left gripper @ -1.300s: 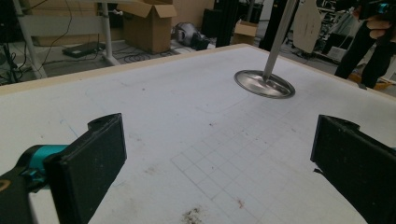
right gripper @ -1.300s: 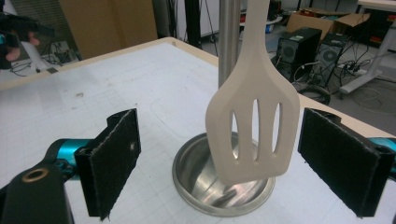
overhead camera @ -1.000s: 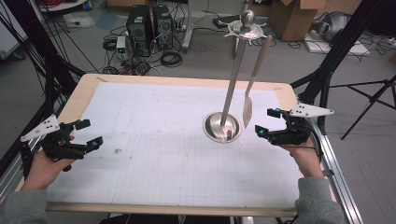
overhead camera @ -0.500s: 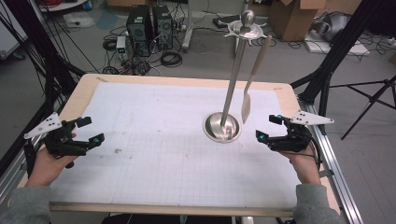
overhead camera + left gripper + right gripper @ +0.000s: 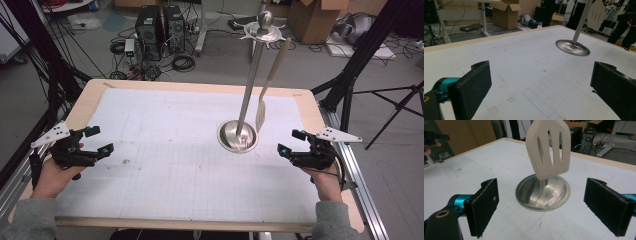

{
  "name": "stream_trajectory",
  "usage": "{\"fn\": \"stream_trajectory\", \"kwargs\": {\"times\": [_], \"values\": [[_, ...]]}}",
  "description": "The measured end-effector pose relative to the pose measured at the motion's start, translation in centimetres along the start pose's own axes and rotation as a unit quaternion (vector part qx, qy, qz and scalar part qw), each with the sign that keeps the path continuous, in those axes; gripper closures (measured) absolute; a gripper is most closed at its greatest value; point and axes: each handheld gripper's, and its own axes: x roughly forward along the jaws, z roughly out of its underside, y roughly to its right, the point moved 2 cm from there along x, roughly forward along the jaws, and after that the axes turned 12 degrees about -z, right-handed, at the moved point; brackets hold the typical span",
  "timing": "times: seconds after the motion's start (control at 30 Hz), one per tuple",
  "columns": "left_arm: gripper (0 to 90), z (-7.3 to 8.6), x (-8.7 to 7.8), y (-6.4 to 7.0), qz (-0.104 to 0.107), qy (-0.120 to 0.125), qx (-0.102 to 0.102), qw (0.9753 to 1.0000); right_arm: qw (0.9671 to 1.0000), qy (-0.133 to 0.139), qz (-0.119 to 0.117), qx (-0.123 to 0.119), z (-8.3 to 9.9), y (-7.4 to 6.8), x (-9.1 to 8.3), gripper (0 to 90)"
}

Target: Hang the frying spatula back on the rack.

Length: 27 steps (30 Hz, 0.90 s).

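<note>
Even, diffuse overhead lighting; soft, faint shadows. Mild glare on steel stand base [image 5: 542, 192]. Slight softness throughout; near jaws blurred, backgrounds out of focus in gripper views.

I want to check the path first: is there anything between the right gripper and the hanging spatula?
No. In the right gripper view, only bare white table mat lies between the open right gripper and the spatula, which hangs over the stand's round base.
</note>
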Motion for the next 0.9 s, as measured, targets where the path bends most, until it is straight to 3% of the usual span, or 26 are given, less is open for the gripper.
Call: {"fn": "stream_trajectory", "kwargs": {"times": [0.2, 0.43, 0.67, 0.9], "values": [[3.9, 0.2, -0.3, -0.4, -0.004, -0.001, 0.001, 1.0, 0.9998, 0.015, 0.007, 0.011, 1.3, 0.3, -0.9, 12.0], [3.9, 0.9, -0.5, -1.0, -0.013, -0.015, 0.007, 0.9998, 0.9998, 0.007, 0.013, 0.016, 2.5, 0.5, -1.6, 12.0], [3.9, 1.2, -0.9, -1.5, -0.016, -0.014, 0.001, 0.9998, 0.9995, 0.024, 0.015, 0.01, 2.8, 0.3, -2.4, 12.0], [3.9, 1.5, -1.4, -2.0, -0.015, -0.011, -0.003, 0.9998, 0.9994, 0.022, 0.023, 0.012, 3.8, 0.5, -2.7, 12.0]]}}
